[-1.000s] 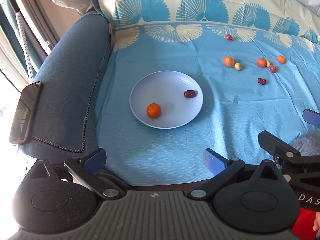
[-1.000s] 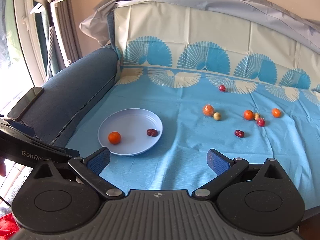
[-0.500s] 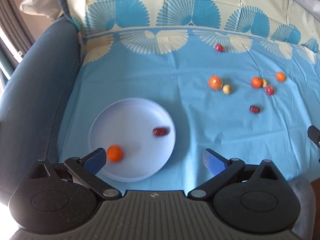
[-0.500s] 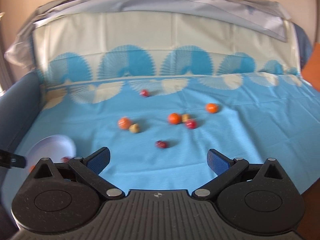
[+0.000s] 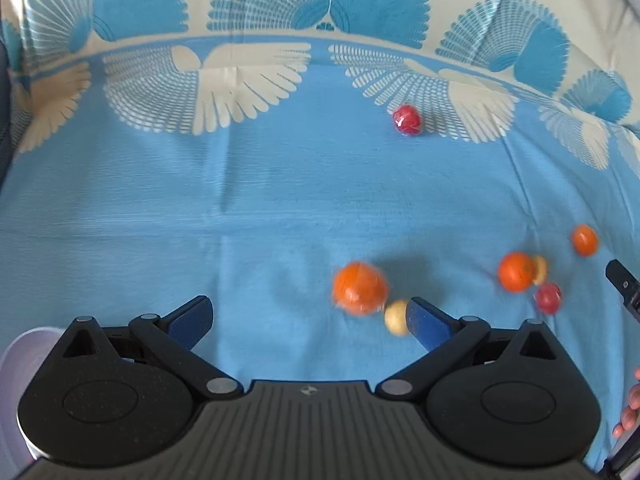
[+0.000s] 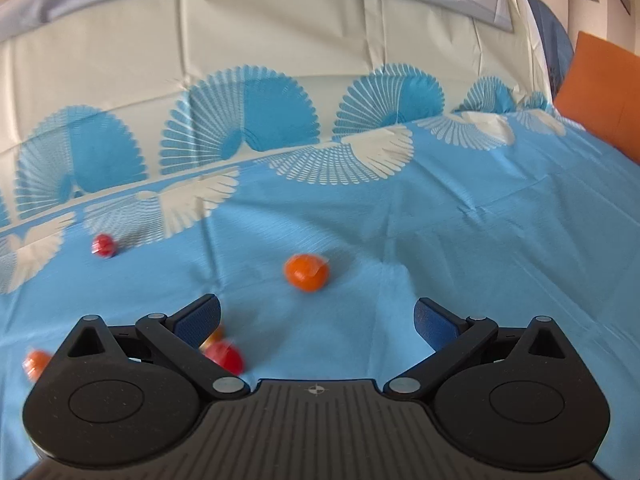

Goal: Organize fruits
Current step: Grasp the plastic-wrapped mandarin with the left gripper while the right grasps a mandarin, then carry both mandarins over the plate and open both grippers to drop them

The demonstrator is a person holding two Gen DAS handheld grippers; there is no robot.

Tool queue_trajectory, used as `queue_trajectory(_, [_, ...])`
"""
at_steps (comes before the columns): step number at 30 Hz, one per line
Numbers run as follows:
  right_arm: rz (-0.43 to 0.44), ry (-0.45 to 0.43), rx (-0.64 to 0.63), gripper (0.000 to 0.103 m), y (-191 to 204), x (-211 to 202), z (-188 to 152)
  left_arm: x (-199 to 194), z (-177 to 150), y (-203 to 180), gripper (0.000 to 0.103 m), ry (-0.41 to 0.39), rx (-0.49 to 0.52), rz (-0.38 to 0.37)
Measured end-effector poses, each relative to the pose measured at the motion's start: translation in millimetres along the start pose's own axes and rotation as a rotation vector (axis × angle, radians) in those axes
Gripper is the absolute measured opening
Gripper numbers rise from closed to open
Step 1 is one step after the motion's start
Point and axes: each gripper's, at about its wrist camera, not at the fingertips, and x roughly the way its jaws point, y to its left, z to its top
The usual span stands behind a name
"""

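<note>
A: Left wrist view: the left gripper (image 5: pixel 308 316) is shown spread wide and empty above the blue patterned cloth (image 5: pixel 200 208); a large orange fruit (image 5: pixel 359 288) lies just ahead, between the lines of its fingers but nearer the right one; a small pale fruit (image 5: pixel 396 317) is seen touching or just beside the right blue pad (image 5: pixel 426 320); which of the two cannot be told through the blur.

B: Right wrist view: the right gripper (image 6: pixel 318 318) is likewise shown fully spread and holding nothing; a single orange fruit (image 6: pixel 307 273) is framed ahead of it, apart from both pads; a red fruit (image 6: pixel 224 356) is partly hidden beside the left pad.

A: Where is the plate (image 5: pixel 12 364)?

B: Only its pale rim is seen at the lower left edge of the left wrist view; the remaining fruits are scattered on the cloth, a wrapped red fruit (image 5: pixel 407 120) well apart near the white fan pattern.

A: How is the step judged best done?

B: Each orange is probably best centred between the pads before closing; the pale fruit should be kept out of the grasp; light pressure is advised, as round fruit may roll on soft cloth.
</note>
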Motion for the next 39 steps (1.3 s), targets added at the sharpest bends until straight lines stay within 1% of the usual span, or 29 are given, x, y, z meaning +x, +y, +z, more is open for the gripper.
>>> queue_trajectory(2, [0.001, 0.007, 0.002, 0.102, 0, 29, 3, 19, 6, -5, 0.103, 0.019, -0.009, 0.008])
queue_trajectory(5, [0.017, 0.064, -0.02, 0.102, 5, 72, 6, 43, 10, -5, 0.103, 0.061, -0.028, 0.008])
queue_trajectory(8, [0.007, 0.126, -0.036, 0.103, 8, 99, 0, 60, 10, -4, 0.103, 0.12, -0.032, -0.015])
queue_trajectory(9, [-0.003, 0.095, -0.059, 0.102, 11, 98, -3, 64, 10, -5, 0.103, 0.135, -0.027, -0.008])
queue_trajectory(10, [-0.01, 0.084, -0.086, 0.102, 14, 97, -5, 63, 9, -7, 0.102, 0.127, -0.011, 0.0])
queue_trajectory(11, [-0.008, 0.075, -0.094, 0.102, 15, 97, -6, 62, 8, -10, 0.097, 0.107, 0.008, 0.007])
queue_trajectory(12, [0.0, 0.073, -0.088, 0.101, 13, 96, -6, 59, 6, -14, 0.094, 0.092, 0.044, 0.021])
queue_trajectory(13, [0.002, 0.076, -0.089, 0.1, 11, 94, -6, 56, 5, -17, 0.084, 0.084, 0.065, 0.015])
queue_trajectory(14, [-0.012, 0.066, -0.095, 0.091, 11, 92, -6, 52, 4, -19, 0.066, 0.077, 0.073, -0.001])
queue_trajectory(15, [-0.015, 0.047, -0.096, 0.064, 10, 86, -6, 47, 3, -21, 0.052, 0.066, 0.084, -0.013])
queue_trajectory(16, [-0.004, 0.037, -0.107, 0.049, 9, 82, -6, 43, 2, -23, 0.041, 0.06, 0.104, -0.011])
queue_trajectory(17, [-0.008, 0.041, -0.128, 0.039, 10, 80, -5, 42, 2, -23, 0.041, 0.063, 0.111, -0.014])
queue_trajectory(20, [-0.006, 0.062, -0.121, 0.039, 6, 75, -3, 37, -6, -18, 0.041, 0.078, 0.11, -0.016])
queue_trajectory(22, [-0.012, 0.079, -0.095, 0.039, -2, 69, -1, 26, -11, -12, 0.041, 0.067, 0.108, -0.017])
queue_trajectory(25, [-0.005, 0.052, -0.098, 0.039, -10, 42, 4, 1, -20, 1, 0.041, 0.037, 0.094, -0.005])
queue_trajectory(27, [0.005, 0.021, -0.112, 0.039, -11, 14, 6, -23, -29, 11, 0.041, 0.014, 0.085, 0.012])
queue_trajectory(29, [0.034, -0.005, -0.118, 0.039, -11, -17, 7, -46, -40, 20, 0.041, -0.017, 0.083, 0.017])
queue_trajectory(31, [0.069, -0.032, -0.115, 0.039, -10, -55, 5, -74, -57, 31, 0.041, -0.042, 0.082, 0.023])
queue_trajectory(34, [0.138, -0.063, -0.124, 0.039, -1, -112, -4, -114, -86, 50, 0.041, -0.057, 0.068, 0.019])
queue_trajectory(37, [0.198, -0.082, -0.143, 0.039, 16, -166, -21, -153, -120, 71, 0.041, -0.068, 0.051, 0.02])
queue_trajectory(39, [0.248, -0.08, -0.165, 0.039, 30, -203, -36, -177, -143, 86, 0.041, -0.074, 0.045, 0.023])
